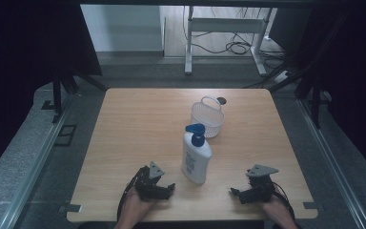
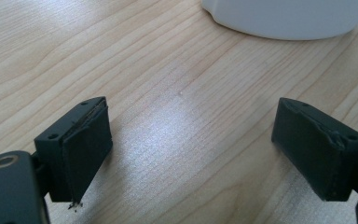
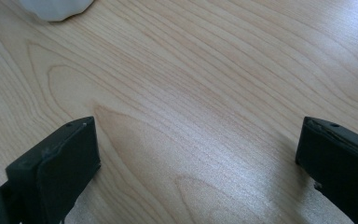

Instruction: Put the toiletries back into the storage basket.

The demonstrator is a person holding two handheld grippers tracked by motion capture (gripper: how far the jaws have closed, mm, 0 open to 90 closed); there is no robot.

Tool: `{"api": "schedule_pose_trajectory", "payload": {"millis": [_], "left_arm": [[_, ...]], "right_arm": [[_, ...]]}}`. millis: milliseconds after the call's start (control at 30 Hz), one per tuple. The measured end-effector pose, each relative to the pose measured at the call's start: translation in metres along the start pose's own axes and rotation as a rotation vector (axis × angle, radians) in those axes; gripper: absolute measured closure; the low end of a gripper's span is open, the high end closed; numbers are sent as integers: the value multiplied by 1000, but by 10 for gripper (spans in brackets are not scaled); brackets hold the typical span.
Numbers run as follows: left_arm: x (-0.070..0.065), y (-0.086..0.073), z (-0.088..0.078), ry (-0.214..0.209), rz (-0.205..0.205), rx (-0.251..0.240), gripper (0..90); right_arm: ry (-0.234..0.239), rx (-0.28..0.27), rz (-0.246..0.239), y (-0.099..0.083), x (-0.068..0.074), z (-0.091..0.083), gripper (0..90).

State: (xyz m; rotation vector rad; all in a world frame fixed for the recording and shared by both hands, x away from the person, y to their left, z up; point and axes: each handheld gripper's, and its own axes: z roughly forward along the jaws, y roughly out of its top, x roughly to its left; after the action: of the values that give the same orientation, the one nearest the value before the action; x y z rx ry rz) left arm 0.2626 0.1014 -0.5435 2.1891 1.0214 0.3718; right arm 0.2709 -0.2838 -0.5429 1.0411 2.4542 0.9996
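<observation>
Two spread grippers low on a wooden table, a pump bottle standing between them.

In the high view the table [image 1: 138, 124] fills the middle of the frame; the left gripper [image 1: 164, 190] sits at lower left of centre and the right gripper [image 1: 238, 193] at lower right, each held by a hand [image 1: 136, 210] coming in from the bottom edge. The white bottle [image 1: 196, 157] with a blue pump stands upright at centre, between the two and apart from both. A white basket [image 1: 208, 117] sits just above it. In the left gripper view the jaws stand wide apart with bare wood between them, and the bottle's base shows at the top right. In the right gripper view the jaws are likewise wide apart, nothing held, with a bit of the bottle at the upper left corner.
</observation>
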Motion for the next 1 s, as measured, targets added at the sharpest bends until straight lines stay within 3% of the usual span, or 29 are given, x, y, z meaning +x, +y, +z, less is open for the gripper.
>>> {"api": "schedule_pose_trajectory", "payload": {"millis": [500,800,1000], "left_arm": [[0,0,0,1,-1,-1,114],[0,0,0,2,3,2,115],[0,0,0,2,3,2,115]], "right_arm": [[-7,-28,-9,8,4,-8,33],[26,-45,-55,18,13,-8,20],[43,-53,-52,25,20,-7,8]]}}
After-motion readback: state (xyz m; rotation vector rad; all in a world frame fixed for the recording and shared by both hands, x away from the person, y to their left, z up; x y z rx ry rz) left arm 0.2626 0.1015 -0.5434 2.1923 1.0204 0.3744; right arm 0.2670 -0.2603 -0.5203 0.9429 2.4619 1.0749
